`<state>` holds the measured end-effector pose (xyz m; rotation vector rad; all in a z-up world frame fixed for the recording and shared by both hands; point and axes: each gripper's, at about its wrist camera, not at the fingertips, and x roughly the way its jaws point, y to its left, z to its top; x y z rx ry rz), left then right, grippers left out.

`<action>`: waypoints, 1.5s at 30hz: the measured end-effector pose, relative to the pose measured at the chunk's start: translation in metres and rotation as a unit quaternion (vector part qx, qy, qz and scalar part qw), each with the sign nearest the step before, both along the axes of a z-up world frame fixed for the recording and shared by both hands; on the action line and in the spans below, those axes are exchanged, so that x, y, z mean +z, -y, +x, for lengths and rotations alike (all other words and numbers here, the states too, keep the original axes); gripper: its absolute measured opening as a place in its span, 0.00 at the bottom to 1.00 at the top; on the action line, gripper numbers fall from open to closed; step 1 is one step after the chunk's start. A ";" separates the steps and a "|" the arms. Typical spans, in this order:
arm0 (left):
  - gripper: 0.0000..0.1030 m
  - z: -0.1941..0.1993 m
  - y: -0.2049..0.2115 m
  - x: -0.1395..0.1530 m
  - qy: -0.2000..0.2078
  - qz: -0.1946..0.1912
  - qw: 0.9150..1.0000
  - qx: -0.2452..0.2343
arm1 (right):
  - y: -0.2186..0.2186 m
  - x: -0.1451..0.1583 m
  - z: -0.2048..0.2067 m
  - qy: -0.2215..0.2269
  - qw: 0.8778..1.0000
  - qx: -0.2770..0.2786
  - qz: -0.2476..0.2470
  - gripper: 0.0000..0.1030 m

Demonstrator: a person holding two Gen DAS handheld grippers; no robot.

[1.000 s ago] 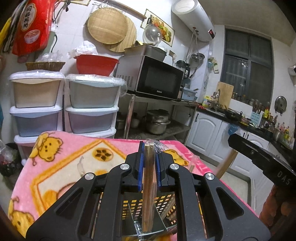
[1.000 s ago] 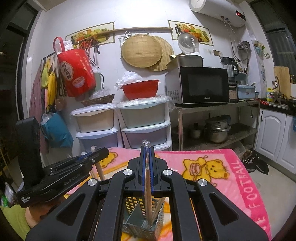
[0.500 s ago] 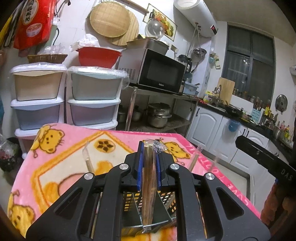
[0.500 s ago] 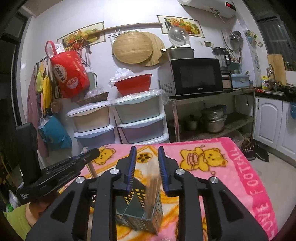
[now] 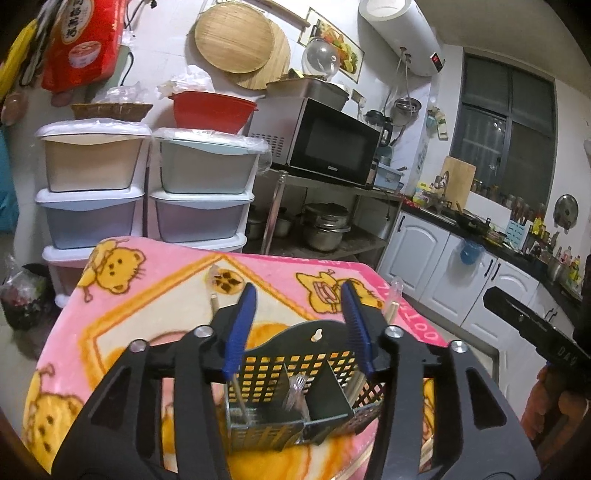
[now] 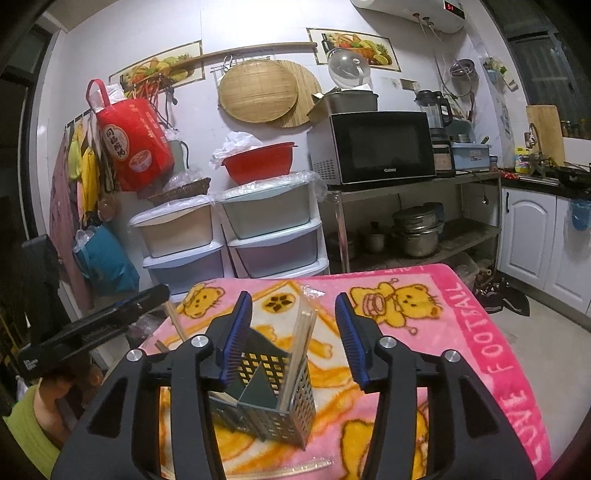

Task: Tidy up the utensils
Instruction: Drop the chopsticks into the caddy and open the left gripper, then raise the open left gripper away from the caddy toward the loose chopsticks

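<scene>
Perforated grey plastic forms the utensil caddy (image 5: 295, 391), which stands on the pink blanket (image 5: 147, 295) covering the tabletop, directly below the left tool (image 5: 298, 326). In this left wrist view the blue pads (image 5: 240, 332) stand wide apart and grip nothing. A clear plastic fork (image 5: 295, 387) sits in the middle compartment, a wrapped pair of chopsticks (image 5: 238, 397) in the left one. More wrapped sticks (image 5: 213, 291) lie loose on the blanket beyond. The risk, as I judge it: the caddy is light, so a careless reach past it could catch the raised back wall and tip it. Readable here: red digits on the water heater (image 5: 402, 35), and the letters "DAS", seen upside down, on the right tool's body (image 5: 535, 332).

From the right wrist view, the right tool (image 6: 293, 338) is likewise spread wide and empty, hovering over the caddy (image 6: 273, 398). A bundle of wooden chopsticks (image 6: 301, 350) leans steeply in the near compartment, rising well above the rim; a knock from either pad could lever them out or topple the caddy. One wrapped stick (image 6: 295, 467) lies flat at the blanket's near edge and might slide off. The blanket (image 6: 480, 350) reads "LOVE FOOTBALL"; a red bag (image 6: 133, 144) carries Chinese characters; the microwave (image 6: 380, 147) brand is too small to read.
</scene>
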<state>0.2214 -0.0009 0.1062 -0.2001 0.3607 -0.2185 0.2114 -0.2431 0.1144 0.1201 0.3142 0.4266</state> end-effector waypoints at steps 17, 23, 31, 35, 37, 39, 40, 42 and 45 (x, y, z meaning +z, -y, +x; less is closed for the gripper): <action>0.90 -0.053 -0.011 0.007 0.027 -0.005 1.000 0.007 | 0.009 -0.003 -0.027 0.016 1.000 -0.007 -0.011 0.67; 0.90 -0.068 -0.011 0.004 0.027 -0.008 1.000 0.007 | 0.011 -0.004 -0.039 0.022 1.000 -0.006 -0.015 0.70; 0.90 -0.082 -0.011 -0.005 0.018 -0.011 1.000 0.005 | 0.013 -0.006 -0.050 0.024 1.000 -0.005 -0.020 0.71; 0.90 -0.088 -0.009 -0.009 0.016 -0.007 1.000 0.003 | 0.015 -0.008 -0.054 0.023 0.999 -0.006 -0.023 0.71; 0.90 -0.091 -0.008 -0.011 0.015 -0.004 1.000 0.001 | 0.016 -0.010 -0.058 0.021 0.999 -0.007 -0.024 0.72; 0.90 -0.092 -0.008 -0.012 0.014 -0.002 1.000 0.000 | 0.017 -0.014 -0.063 0.019 0.999 -0.008 -0.027 0.72; 0.90 -0.093 -0.008 -0.013 0.013 -0.001 1.000 -0.001 | 0.018 -0.015 -0.065 0.017 0.999 -0.009 -0.028 0.72; 0.90 -0.096 -0.007 -0.015 0.011 -0.001 1.000 -0.002 | 0.020 -0.018 -0.068 0.013 0.999 -0.009 -0.030 0.72; 0.90 -0.099 -0.006 -0.020 0.006 0.000 1.000 -0.004 | 0.020 -0.020 -0.071 0.007 0.999 -0.011 -0.034 0.72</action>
